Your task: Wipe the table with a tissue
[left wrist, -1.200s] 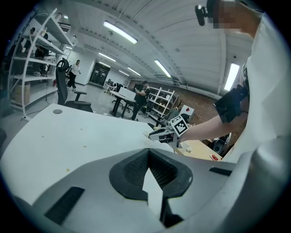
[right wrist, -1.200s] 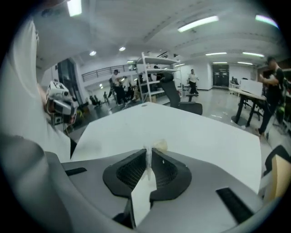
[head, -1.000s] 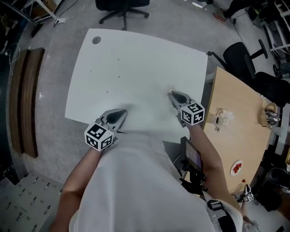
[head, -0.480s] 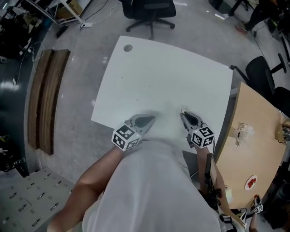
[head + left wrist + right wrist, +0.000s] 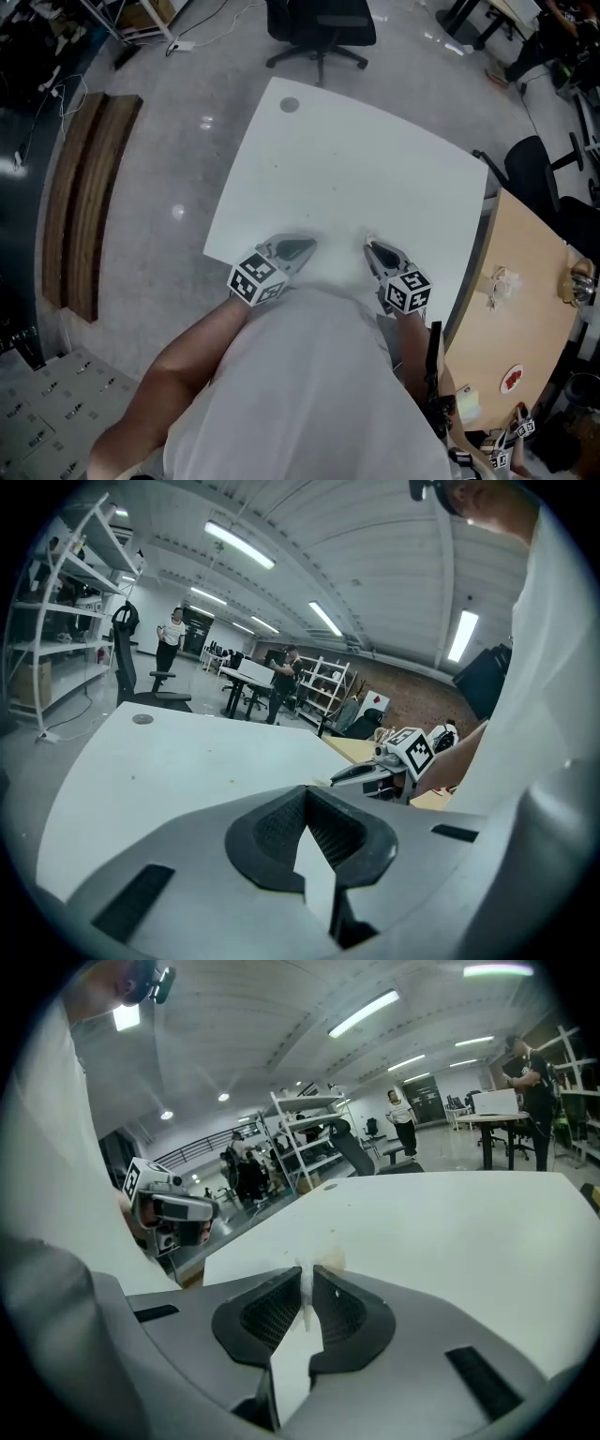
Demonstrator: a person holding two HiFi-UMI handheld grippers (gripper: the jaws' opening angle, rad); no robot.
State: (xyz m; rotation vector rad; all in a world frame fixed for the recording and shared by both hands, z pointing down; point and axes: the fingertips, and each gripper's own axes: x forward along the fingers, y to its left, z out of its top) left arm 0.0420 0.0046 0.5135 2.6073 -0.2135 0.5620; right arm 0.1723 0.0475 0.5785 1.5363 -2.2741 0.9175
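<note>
White table [image 5: 356, 169] on grey floor [image 5: 159, 169] (office chair [image 5: 323, 23] beyond); right tool [image 5: 369, 247] pinches tissue [image 5: 306, 1274], apparently; left tool [image 5: 304, 247] closed, empty.

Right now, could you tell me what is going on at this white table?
A person stands at the near edge of the white table with a gripper in each hand. The right gripper pinches a small white tissue at its tips, low over the tabletop close to that edge. The left gripper is held beside it with its jaws together and nothing between them. A few small specks show farther out on the tabletop.
</note>
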